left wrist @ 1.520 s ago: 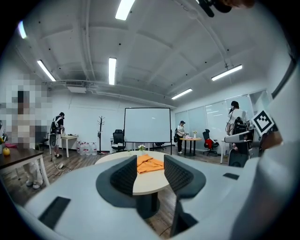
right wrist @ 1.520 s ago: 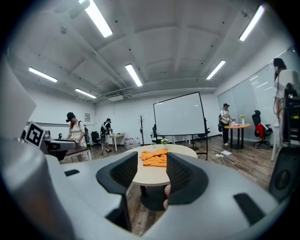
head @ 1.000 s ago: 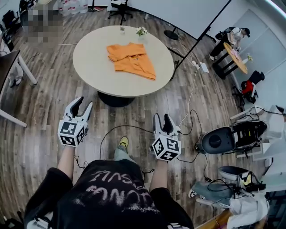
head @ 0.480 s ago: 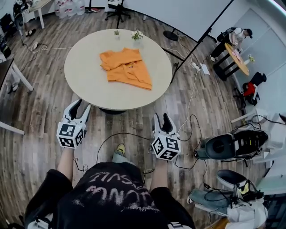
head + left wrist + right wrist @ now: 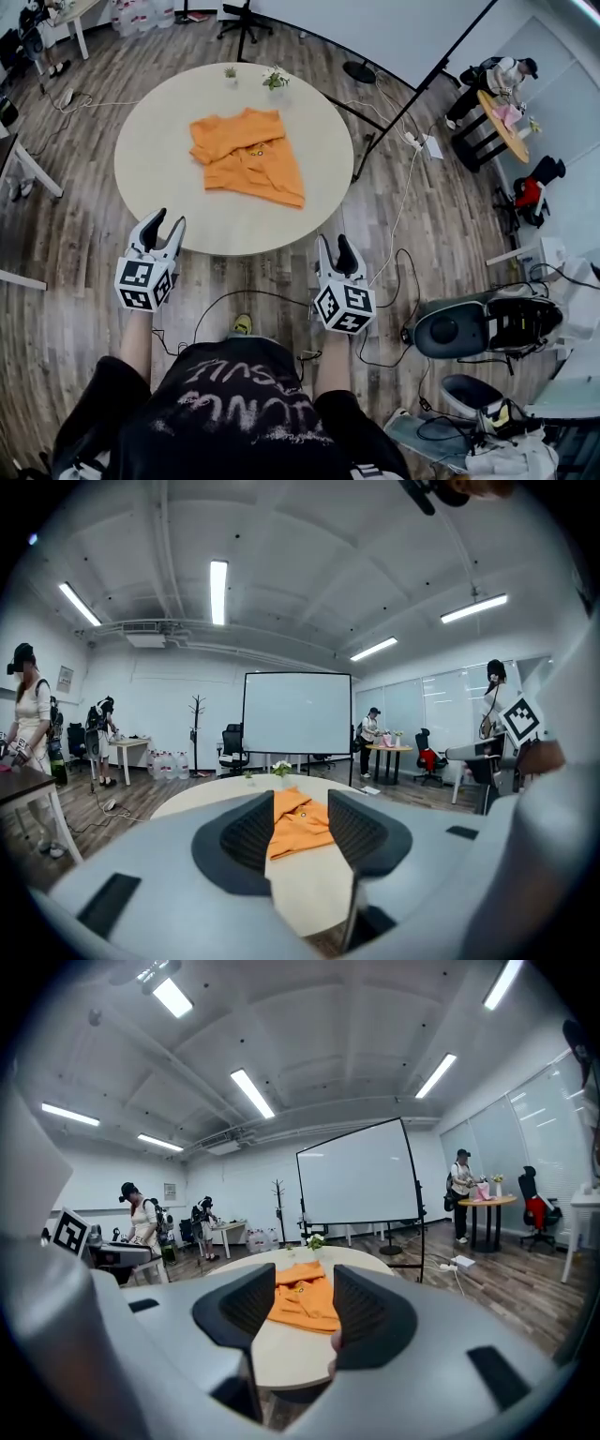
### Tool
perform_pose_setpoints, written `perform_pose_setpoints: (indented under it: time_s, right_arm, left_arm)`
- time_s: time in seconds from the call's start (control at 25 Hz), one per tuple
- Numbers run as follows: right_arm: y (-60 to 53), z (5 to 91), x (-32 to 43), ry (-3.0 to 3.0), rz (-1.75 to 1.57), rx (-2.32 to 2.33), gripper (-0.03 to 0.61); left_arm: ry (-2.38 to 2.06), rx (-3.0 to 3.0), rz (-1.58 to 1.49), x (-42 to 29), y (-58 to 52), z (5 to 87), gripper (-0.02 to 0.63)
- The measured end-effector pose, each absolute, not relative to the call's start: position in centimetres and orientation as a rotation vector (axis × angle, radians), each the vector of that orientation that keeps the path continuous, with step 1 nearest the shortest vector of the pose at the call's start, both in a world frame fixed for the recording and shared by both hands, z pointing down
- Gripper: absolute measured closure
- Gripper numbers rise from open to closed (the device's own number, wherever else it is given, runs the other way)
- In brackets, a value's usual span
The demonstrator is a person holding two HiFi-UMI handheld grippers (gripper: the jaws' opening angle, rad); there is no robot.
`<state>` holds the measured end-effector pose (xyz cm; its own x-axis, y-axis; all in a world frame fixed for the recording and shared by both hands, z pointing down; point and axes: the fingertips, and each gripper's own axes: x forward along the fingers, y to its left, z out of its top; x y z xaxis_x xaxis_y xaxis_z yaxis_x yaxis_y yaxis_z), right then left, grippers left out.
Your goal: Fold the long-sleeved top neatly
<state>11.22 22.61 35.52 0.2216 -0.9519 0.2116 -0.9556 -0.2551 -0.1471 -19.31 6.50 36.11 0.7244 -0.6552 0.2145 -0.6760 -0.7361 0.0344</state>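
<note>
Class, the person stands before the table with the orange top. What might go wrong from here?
Cables loop on the floor by the shoe: a trip is possible. The top lies bunched, so the open left gripper or right gripper may pinch several layers. The plants stand just beyond it; spreading sleeves might topple them.

All three views toward round table (image 5: 150, 187)

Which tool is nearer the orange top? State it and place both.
Left, narrowly. The left tool hangs open over the table's near-left rim, short of the orange top. The right tool, open too, hangs just off the near-right rim.
</note>
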Motion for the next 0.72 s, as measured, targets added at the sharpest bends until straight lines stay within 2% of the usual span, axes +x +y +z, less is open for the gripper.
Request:
perform_pose_setpoints:
  time_s: [0.24, 0.72]
  right_arm:
    - [20.3, 35.2, 14.9, -1.932, 0.394, 2.434, 0.379]
    - [17.0, 36.3, 17.0, -1.930, 0.431, 2.418, 0.379]
  left_arm:
    - [-1.082, 2.843, 0.293, -15.2, 4.6, 35.5, 0.437]
    - [-1.082, 2.813, 0.298, -13.1, 1.3, 36.6, 0.437]
